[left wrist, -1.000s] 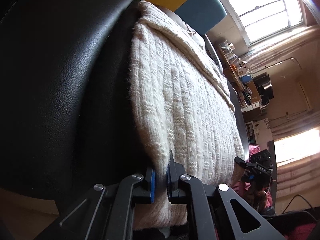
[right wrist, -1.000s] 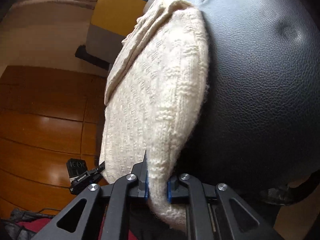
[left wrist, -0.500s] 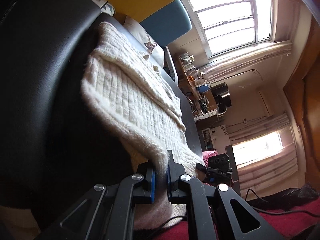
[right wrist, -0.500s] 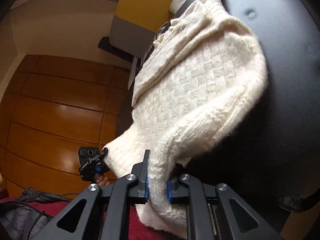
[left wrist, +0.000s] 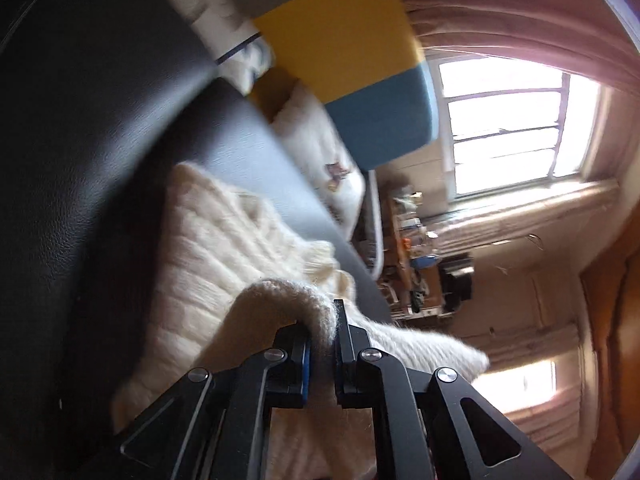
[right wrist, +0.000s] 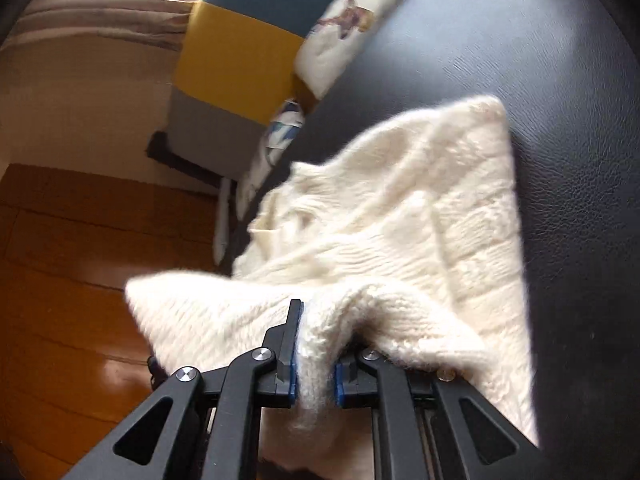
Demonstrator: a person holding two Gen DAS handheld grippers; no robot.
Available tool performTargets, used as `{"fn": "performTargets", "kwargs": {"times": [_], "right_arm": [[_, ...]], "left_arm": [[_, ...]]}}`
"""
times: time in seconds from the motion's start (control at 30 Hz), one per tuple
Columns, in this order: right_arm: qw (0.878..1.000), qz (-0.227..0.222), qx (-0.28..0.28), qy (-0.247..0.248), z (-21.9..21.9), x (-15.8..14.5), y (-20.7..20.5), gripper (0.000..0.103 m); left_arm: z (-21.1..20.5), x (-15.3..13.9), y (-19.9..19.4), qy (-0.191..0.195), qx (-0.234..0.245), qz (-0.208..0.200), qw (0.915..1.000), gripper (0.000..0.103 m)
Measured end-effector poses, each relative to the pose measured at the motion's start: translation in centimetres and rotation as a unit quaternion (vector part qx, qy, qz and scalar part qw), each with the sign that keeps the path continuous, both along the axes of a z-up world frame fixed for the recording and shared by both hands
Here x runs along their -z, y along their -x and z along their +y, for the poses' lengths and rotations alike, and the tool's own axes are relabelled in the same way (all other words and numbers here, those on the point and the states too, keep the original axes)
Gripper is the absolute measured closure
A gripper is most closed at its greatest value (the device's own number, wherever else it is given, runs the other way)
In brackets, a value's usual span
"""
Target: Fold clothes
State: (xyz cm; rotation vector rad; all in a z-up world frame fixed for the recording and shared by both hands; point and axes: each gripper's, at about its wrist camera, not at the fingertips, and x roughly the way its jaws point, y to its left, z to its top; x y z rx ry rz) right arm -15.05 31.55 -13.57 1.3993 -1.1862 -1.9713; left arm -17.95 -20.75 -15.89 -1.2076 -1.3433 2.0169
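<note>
Cream knit sweater [left wrist: 224, 264] on a black leather sofa seat [left wrist: 80, 160], hem lifted.
Bare leather lies beyond its far edge — left gripper [left wrist: 322, 354] and right gripper [right wrist: 316, 360] each clench a bunched fold between their fingers.

The left gripper [left wrist: 323, 344] is pinching a fold of the cream sweater [left wrist: 224, 264] between its blue-padded fingers [left wrist: 305, 364]. The rest of the sweater is lying on the black leather seat [left wrist: 92, 152], with one corner sticking out to the right. Behind it a white cushion [left wrist: 320, 152] is resting beside a yellow and blue block [left wrist: 360, 64]. A bright window [left wrist: 508, 124] is showing further back.
</note>
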Motion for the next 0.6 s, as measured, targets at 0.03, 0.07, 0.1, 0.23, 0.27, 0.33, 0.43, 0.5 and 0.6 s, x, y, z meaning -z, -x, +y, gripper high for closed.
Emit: {"fn": "performTargets", "kwargs": {"times": [0.03, 0.07, 0.1, 0.23, 0.27, 0.33, 0.43, 0.5, 0.6], "right_arm": [[1.000, 0.007, -0.002, 0.010, 0.1, 0.5, -0.1, 0.095], [1.000, 0.015, -0.004, 0.020, 0.3, 1.0, -0.1, 0.095], [1.000, 0.022, -0.011, 0.014, 0.5, 0.9, -0.6, 0.095], [0.999, 0.027, -0.032, 0.021, 0.3, 1.4, -3.1, 0.095], [0.999, 0.023, -0.038, 0.023, 0.2, 1.4, -3.9, 0.095], [0.998, 0.013, -0.047, 0.030, 0.1, 1.5, -5.4, 0.095], [0.997, -0.008, -0.068, 0.047, -0.3, 1.3, -6.7, 0.089], [0.992, -0.035, -0.081, 0.086, -0.4, 1.1, -7.1, 0.080], [0.984, -0.034, -0.063, 0.162, -0.4, 0.8, -6.4, 0.076]], "left_arm": [[0.1, 1.5, 0.5, 0.003, 0.002, -0.018, 0.9998, 0.095], [0.1, 2.2, 0.4, 0.006, 0.005, -0.021, 0.9998, 0.095], [0.2, 1.9, -0.2, 0.016, 0.012, -0.012, 0.9997, 0.095], [0.7, 1.6, -3.8, 0.049, 0.045, -0.008, 0.9978, 0.095], [0.7, 1.6, -4.7, 0.052, 0.050, -0.010, 0.9973, 0.095], [0.4, 1.5, -6.7, 0.056, 0.056, -0.017, 0.9967, 0.095], [-0.3, 1.2, -9.0, 0.048, 0.054, -0.031, 0.9969, 0.095], [-1.0, 0.7, -9.6, 0.016, 0.044, -0.036, 0.9982, 0.095], [-2.1, 0.1, -9.5, -0.076, 0.018, -0.030, 0.9964, 0.095]]}}
